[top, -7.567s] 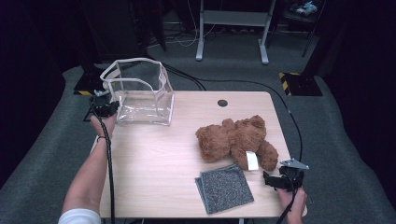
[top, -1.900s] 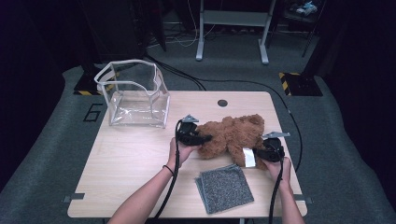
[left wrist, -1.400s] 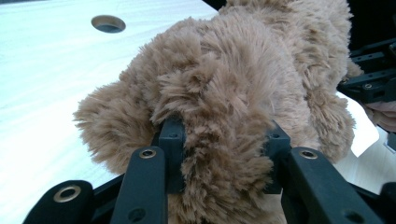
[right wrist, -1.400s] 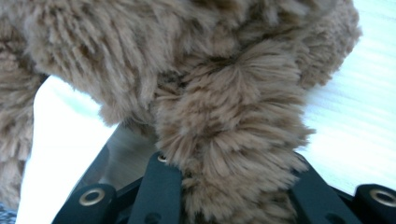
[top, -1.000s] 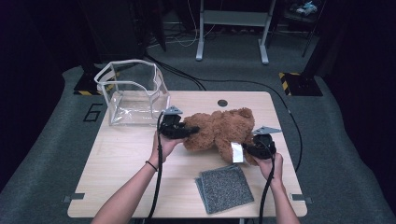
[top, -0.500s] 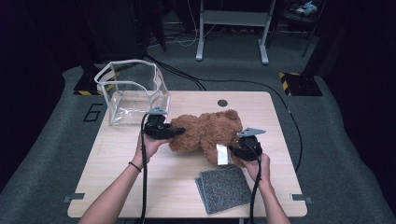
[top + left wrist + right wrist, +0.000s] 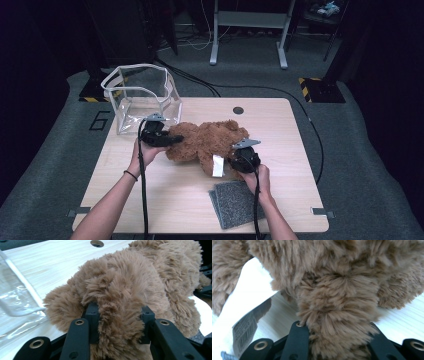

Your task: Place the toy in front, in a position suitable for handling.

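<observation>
— Both grippers first: how do they stand?

— Left gripper (image 7: 172, 140) is clamped on a tuft of the brown teddy bear (image 7: 207, 142); in the left gripper view the fur bulges between the two black jaws. Right gripper (image 7: 239, 161) is clamped the same way on a thick plush limb, which the right gripper view shows squeezed between its jaws.

— Where does the bear sit on the table (image 7: 280, 130)?

— Near the middle in the high view, stretched between the two tools: the left one at its nine o'clock, the right one at about its four o'clock. A white tag (image 7: 218, 165) hangs from it at its five o'clock.

— What lies around it?

— A clear plastic bag (image 7: 142, 97) stands open at the bear's ten o'clock, very close to the left gripper; I cannot tell whether they touch. A grey cloth (image 7: 239, 202) lies flat at six o'clock, just beneath the right hand (image 7: 257, 177). A round hole (image 7: 238, 110) in the tabletop sits at the bear's one o'clock.

— Anything in the way?

— The bag's near wall stands just past the left gripper, directly beside the bear's end.
</observation>
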The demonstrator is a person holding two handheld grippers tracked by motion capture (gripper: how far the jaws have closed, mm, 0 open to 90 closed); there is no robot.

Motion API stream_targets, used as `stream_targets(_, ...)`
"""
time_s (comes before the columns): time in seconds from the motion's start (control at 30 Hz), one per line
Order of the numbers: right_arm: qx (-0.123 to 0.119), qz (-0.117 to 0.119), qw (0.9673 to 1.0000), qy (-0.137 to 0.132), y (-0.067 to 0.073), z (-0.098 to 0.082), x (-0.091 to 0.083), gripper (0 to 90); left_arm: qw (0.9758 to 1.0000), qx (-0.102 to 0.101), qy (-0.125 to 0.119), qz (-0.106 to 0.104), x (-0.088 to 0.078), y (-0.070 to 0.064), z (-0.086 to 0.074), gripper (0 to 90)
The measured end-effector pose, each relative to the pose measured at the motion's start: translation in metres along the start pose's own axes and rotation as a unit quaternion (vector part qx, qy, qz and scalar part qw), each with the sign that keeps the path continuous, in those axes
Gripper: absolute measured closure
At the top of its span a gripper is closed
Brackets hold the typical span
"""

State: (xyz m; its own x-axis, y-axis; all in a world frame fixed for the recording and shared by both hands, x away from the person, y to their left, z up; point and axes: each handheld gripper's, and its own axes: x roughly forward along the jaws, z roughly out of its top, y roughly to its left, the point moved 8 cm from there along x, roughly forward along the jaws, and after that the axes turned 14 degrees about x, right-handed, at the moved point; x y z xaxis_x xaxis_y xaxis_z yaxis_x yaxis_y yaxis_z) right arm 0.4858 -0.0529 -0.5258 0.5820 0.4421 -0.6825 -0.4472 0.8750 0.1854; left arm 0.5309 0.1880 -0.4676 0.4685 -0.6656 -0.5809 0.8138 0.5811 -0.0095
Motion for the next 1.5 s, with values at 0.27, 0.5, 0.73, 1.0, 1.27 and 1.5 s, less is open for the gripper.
stream_targets(0.27, -0.014, -0.008, 0.9997, 0.021, 0.008, -0.001, 0.021, 71.7, 0.9998, 0.003, 0.015, 0.01, 0.004, 0.017, -0.016, 62.9)
stream_targets(0.5, 0.008, -0.008, 0.9987, 0.05, 0.002, -0.016, 0.038, 68.4, 0.9998, -0.008, 0.017, 0.01, 0.014, 0.017, -0.027, 60.6)
stream_targets(0.73, 0.039, -0.018, 0.9976, 0.055, -0.008, -0.019, 0.031, 41.9, 0.9998, -0.018, 0.006, 0.009, 0.013, 0.018, -0.026, 43.3)
stream_targets(1.0, 0.063, -0.011, 0.9969, 0.046, -0.016, -0.018, 0.007, 14.0, 0.9985, -0.033, -0.008, 0.044, -0.002, 0.018, -0.024, 23.1)
stream_targets(1.27, 0.083, -0.007, 0.9947, 0.061, -0.022, -0.037, -0.015, 3.4, 0.9973, -0.05, 0.005, 0.054, -0.016, 0.011, -0.037, 6.0)
stream_targets(1.5, 0.086, -0.004, 0.9932, 0.079, -0.023, -0.059, -0.023, 0.0, 0.9954, -0.053, 0.028, 0.075, -0.029, 0.006, -0.064, 1.3)
